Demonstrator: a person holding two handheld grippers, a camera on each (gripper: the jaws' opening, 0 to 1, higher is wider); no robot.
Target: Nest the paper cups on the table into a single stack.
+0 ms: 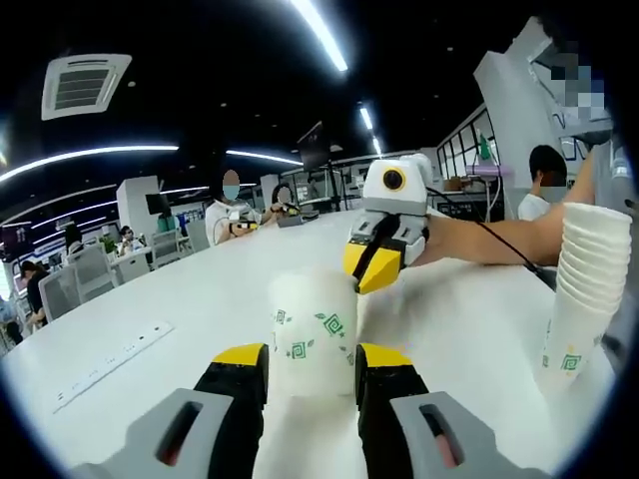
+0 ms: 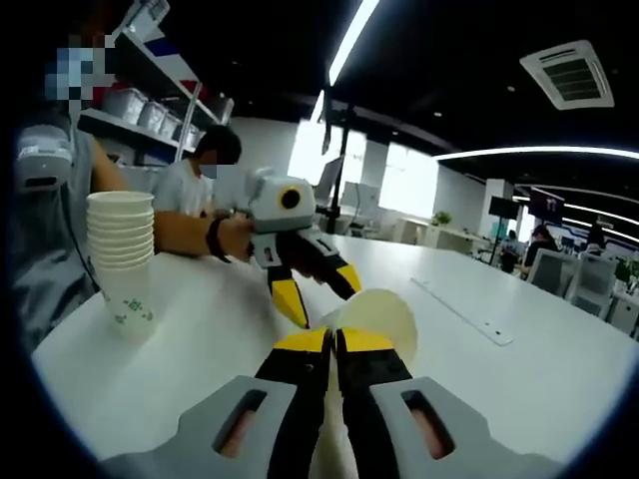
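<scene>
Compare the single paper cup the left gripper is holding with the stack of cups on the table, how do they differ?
The single cup is one cup clamped between the left gripper's jaws; the stack is many nested cups standing free on the table. The stack rises taller, with layered rims at its top; the single cup shows none. Both are white paper with green leaf prints.

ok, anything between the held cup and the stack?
Nothing visible. The cup sits in the left gripper, with the right gripper pinching its rim; only bare table lies between it and the stack. A person's forearm rests farther back.
</scene>
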